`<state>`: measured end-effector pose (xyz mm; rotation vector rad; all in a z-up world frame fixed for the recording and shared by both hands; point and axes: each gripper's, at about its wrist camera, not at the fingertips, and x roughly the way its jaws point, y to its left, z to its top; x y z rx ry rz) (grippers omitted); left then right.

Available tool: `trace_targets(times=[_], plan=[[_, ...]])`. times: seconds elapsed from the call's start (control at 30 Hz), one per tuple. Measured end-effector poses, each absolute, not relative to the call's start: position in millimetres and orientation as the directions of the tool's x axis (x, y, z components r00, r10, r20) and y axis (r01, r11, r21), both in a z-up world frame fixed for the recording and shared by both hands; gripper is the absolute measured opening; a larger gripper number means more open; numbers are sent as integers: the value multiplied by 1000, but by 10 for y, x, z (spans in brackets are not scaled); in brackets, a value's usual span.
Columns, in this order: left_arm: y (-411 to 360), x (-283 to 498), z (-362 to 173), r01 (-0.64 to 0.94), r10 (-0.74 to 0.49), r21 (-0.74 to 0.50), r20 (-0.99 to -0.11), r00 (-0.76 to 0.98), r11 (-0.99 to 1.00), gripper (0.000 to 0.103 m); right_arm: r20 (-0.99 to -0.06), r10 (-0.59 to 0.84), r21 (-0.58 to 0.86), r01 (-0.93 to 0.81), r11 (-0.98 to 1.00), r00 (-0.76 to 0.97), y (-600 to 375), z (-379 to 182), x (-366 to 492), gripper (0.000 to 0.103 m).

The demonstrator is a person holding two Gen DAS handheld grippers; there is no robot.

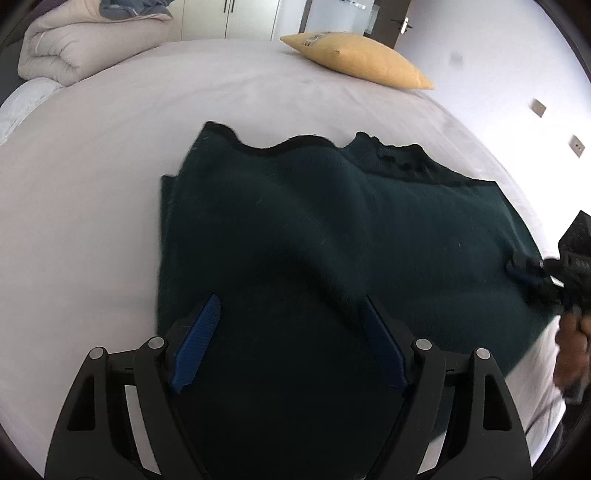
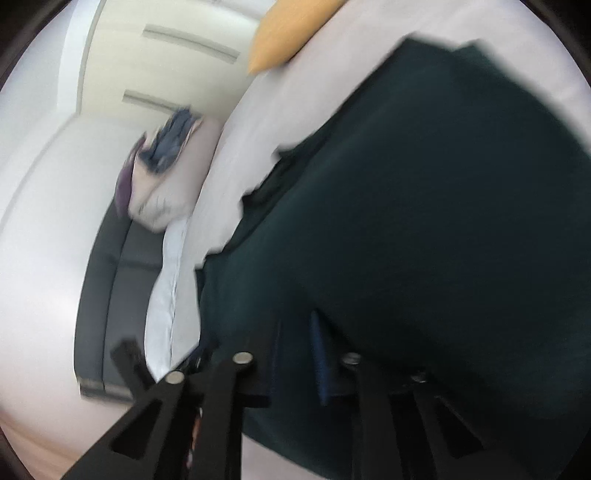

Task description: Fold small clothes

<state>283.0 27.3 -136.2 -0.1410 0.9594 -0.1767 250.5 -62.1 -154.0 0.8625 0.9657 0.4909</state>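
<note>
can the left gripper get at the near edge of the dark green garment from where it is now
Probably yes. The left gripper is open right over the dark green garment, with nothing between its blue pads and the cloth.

Yellow pillow (image 1: 360, 61) at far edge of bed, tilted, resting on pale sheet (image 1: 110, 184). Folded beige duvet (image 1: 70, 48) rolled up at far left corner, blue-grey cloth (image 1: 136, 9) heaped on top. White pillow (image 1: 22, 107) just beside duvet, at left edge. Cream wardrobe doors (image 1: 229, 18) behind bed. Two wall sockets (image 1: 538, 108) on white wall at right. Dark headboard panel (image 2: 110, 295) beside white pillow in right wrist view, blurred.
</note>
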Motion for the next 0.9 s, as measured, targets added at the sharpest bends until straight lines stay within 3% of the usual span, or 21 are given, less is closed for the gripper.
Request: trace_targets(times=[0.13, 0.23, 0.4, 0.53, 0.7, 0.8, 0.87, 0.9], plan=[[371, 2656, -1404, 77, -182, -169, -787, 589, 983, 78, -504, 626, 807, 68, 586, 595, -1051, -1523, 2410, 10], [449, 2641, -1505, 49, -171, -176, -791, 588, 983, 78, -559, 536, 757, 126, 641, 633, -1203, -1464, 2286, 11], [537, 2532, -1555, 72, -176, -165, -800, 574, 984, 78, -566, 463, 730, 154, 666, 682, -1348, -1420, 1993, 16], [565, 2462, -1585, 49, -159, -160, -806, 570, 986, 78, -571, 446, 735, 186, 652, 689, -1463, -1499, 1888, 9], [722, 2256, -1633, 11, -180, -210, -809, 559, 978, 79, -596, 412, 706, 205, 678, 689, -1528, -1509, 1686, 9], [799, 2152, -1549, -4, -214, -263, -793, 571, 965, 79, -563, 385, 712, 192, 676, 731, -1639, -1377, 1499, 20], [952, 2085, -1477, -34, -283, -379, -745, 604, 925, 79, -518, 371, 737, 183, 651, 771, -1773, -1279, 1417, 42], [1013, 2069, -1464, -41, -310, -421, -726, 614, 906, 79, -527, 354, 723, 187, 665, 773, -1806, -1247, 1415, 45]])
